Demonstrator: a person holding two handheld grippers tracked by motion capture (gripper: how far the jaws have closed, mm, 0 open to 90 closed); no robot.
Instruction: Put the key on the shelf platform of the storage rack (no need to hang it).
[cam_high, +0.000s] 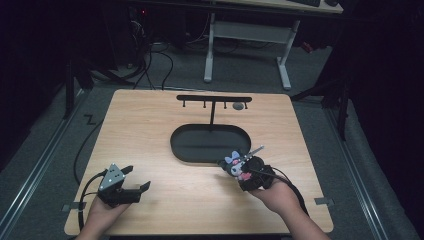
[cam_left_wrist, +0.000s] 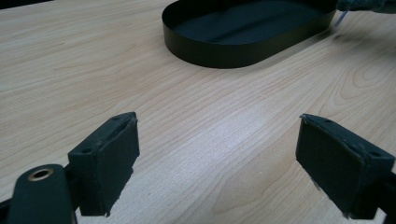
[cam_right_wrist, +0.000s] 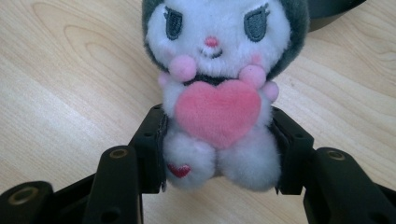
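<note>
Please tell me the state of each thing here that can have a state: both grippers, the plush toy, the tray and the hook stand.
left gripper: open, holding nothing.
right gripper: shut on the plush toy.
plush toy: gripped at its lower body.
black tray: looks empty.
hook stand: upright; nothing clearly hanging.

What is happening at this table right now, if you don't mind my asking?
A person works a pair of tongs in each hand. The right tongs grip a small plush toy by its body, just beside the black oval tray. The left tongs hang open over bare wood, holding nothing.
</note>
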